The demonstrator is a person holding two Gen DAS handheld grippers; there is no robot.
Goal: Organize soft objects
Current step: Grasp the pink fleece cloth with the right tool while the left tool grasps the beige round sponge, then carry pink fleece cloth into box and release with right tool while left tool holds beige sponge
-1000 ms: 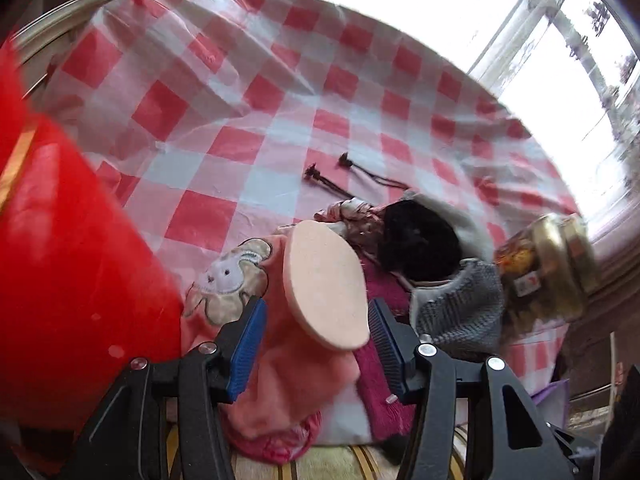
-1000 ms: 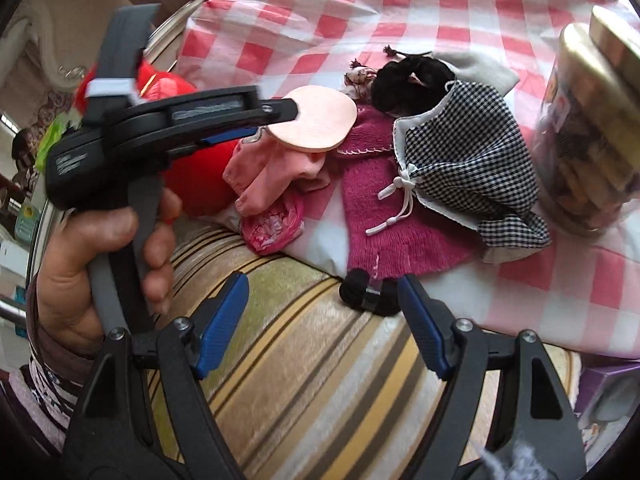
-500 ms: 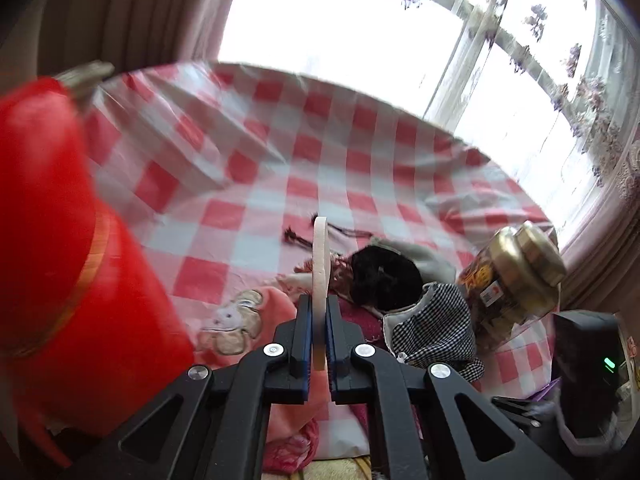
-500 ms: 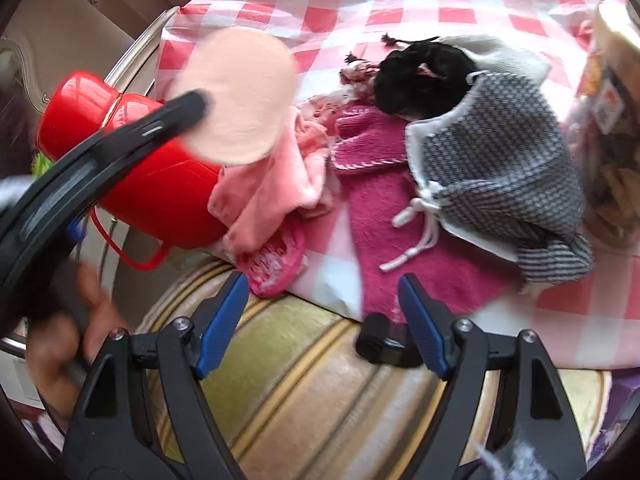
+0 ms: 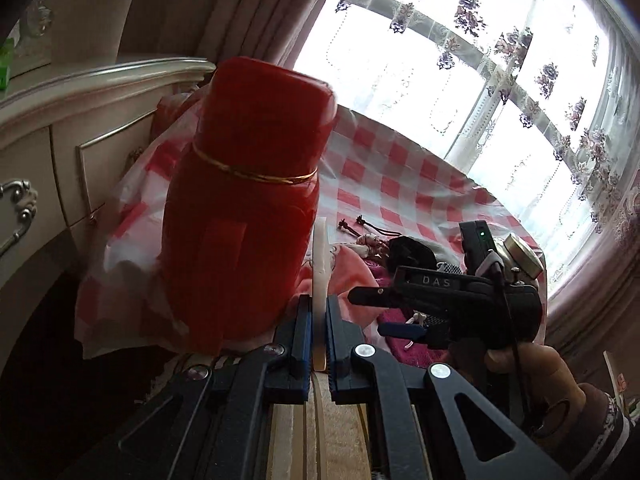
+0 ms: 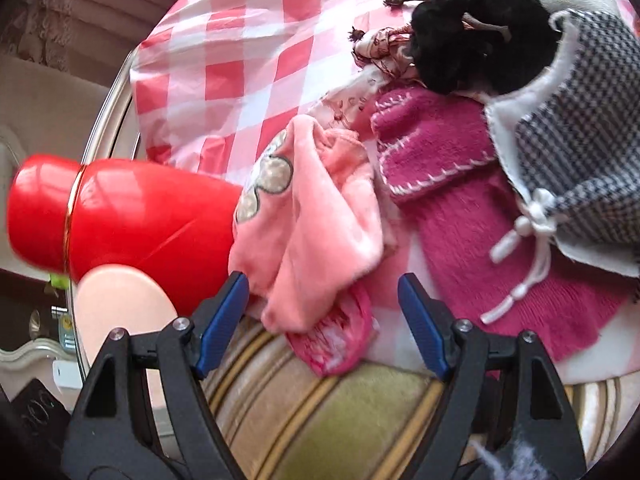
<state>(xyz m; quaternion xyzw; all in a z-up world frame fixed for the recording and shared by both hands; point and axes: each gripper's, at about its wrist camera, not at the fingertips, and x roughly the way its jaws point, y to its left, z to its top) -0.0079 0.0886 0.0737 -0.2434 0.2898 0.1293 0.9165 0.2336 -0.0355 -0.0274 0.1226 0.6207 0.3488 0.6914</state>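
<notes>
left wrist: left gripper [image 5: 318,332] pinches a thin pink pad [image 5: 321,264] edge-on, clear of the cloth pile, likely to carry it off for sorting. a red jar [image 5: 244,216] hides much of the table. right gripper [image 5: 404,312] is seen side-on, over the clothes.

right wrist: right gripper [image 6: 324,316] has jaws spread, empty, poised above the pink garment [image 6: 308,216], perhaps next. pad [image 6: 120,312] sits low left, half hidden. black item [image 6: 472,40] hard to identify.

A table draped in a red-and-white checked cloth [image 6: 248,40] carries the things. On it lie a pink garment [image 6: 312,216], a magenta knit piece [image 6: 460,184], a houndstooth pouch [image 6: 580,136], a black-haired doll [image 6: 472,52] and a red container [image 6: 132,216].
</notes>
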